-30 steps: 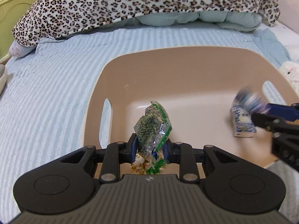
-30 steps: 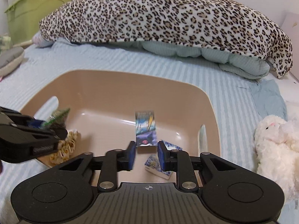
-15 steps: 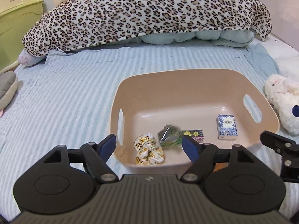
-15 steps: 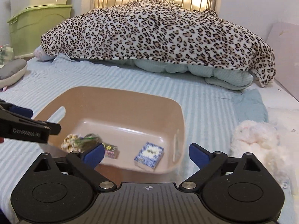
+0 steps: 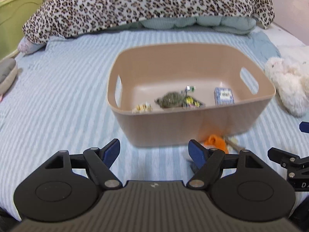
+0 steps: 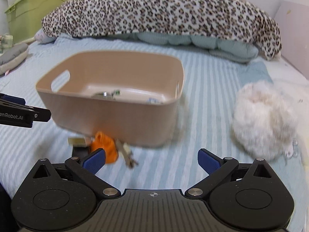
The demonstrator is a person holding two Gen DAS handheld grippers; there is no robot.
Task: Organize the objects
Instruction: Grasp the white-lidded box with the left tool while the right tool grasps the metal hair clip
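A: What has changed?
B: I have pulled back from the tan bin [image 5: 193,129]; both my left gripper [image 5: 154,150] and right gripper [image 6: 151,159] now gape, holding nothing.
A: The green packet [image 5: 170,100]?
B: Dropped flat inside, long axis sideways.

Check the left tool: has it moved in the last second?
Yes. The left tool has backed out of the tan bin, which now lies ahead, and opened, leaving the green packet inside.

Left gripper [image 5: 154,152], right gripper [image 6: 152,159]: matte black bodies, blue finger pads [image 6: 94,161], silver screws, round discs, ribbed grey centre.
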